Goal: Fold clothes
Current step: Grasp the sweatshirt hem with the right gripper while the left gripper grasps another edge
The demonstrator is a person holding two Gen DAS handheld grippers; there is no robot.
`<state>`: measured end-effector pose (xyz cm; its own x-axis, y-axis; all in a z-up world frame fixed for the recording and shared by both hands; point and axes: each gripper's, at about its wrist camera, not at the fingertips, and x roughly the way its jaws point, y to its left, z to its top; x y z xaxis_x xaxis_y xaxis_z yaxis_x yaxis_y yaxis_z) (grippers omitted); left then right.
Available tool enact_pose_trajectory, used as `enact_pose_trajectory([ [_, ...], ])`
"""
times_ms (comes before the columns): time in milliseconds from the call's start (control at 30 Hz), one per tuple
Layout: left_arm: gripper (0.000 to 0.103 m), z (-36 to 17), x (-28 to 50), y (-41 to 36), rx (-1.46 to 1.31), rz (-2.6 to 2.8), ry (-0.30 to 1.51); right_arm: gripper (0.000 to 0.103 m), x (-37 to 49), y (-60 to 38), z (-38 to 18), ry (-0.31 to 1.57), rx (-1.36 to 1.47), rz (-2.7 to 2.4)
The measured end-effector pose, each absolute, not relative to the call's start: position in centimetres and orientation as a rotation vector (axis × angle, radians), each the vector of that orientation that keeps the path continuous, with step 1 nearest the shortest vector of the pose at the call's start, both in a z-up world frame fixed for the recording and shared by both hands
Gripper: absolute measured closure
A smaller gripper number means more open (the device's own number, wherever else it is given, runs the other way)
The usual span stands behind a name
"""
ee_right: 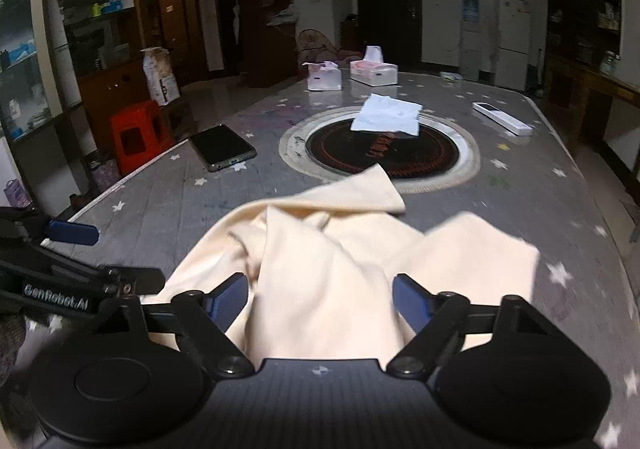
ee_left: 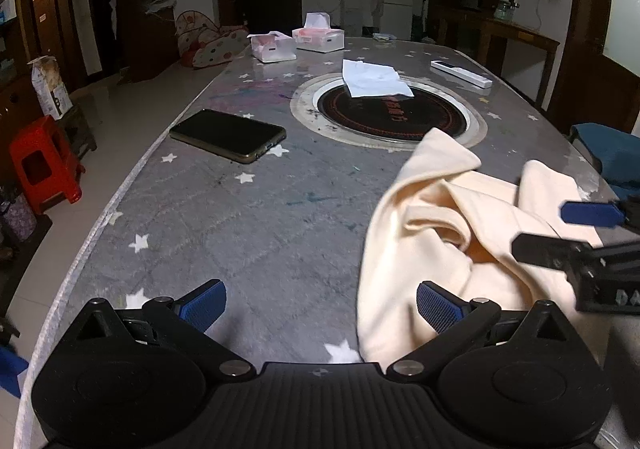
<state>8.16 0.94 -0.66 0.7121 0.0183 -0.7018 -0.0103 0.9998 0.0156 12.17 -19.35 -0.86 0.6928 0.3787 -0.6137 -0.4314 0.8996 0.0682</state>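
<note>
A cream garment lies crumpled on the grey star-patterned table. My left gripper is open, just above the table at the garment's left edge; its right finger sits over the cloth. My right gripper shows at the right of the left wrist view, open over the garment. In the right wrist view the garment is bunched between the open fingers of my right gripper. The left gripper appears at the left there.
A black phone lies left of a round inset hotplate. White paper, two tissue boxes and a white remote sit farther back. A red stool stands on the floor left of the table.
</note>
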Motion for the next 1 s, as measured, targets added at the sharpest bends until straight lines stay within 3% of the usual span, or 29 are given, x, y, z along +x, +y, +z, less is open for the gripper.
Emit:
enact_pose_trajectory([
  [167,0.0,-0.5,9.6,1.0,0.019,0.008,0.774,0.04,14.9,-18.1,-1.2,0.683,-0.088,0.515],
  [333,0.0,-0.4,10.8,1.2,0.029,0.009,0.773,0.048,17.4,-17.4,-2.3,0.731,-0.083,0.541],
  [500,0.0,-0.1,11.9,1.2,0.041,0.001,0.76,0.082,18.1,-17.8,-3.2,0.771,-0.068,0.565],
  [600,0.0,-0.1,12.6,0.9,0.043,-0.01,0.751,0.093,17.4,-19.2,-2.5,0.744,-0.036,0.545],
  [1000,0.005,-1.0,16.1,-2.5,0.1,-0.121,0.732,0.095,9.9,-28.5,2.0,0.578,-0.005,0.342],
])
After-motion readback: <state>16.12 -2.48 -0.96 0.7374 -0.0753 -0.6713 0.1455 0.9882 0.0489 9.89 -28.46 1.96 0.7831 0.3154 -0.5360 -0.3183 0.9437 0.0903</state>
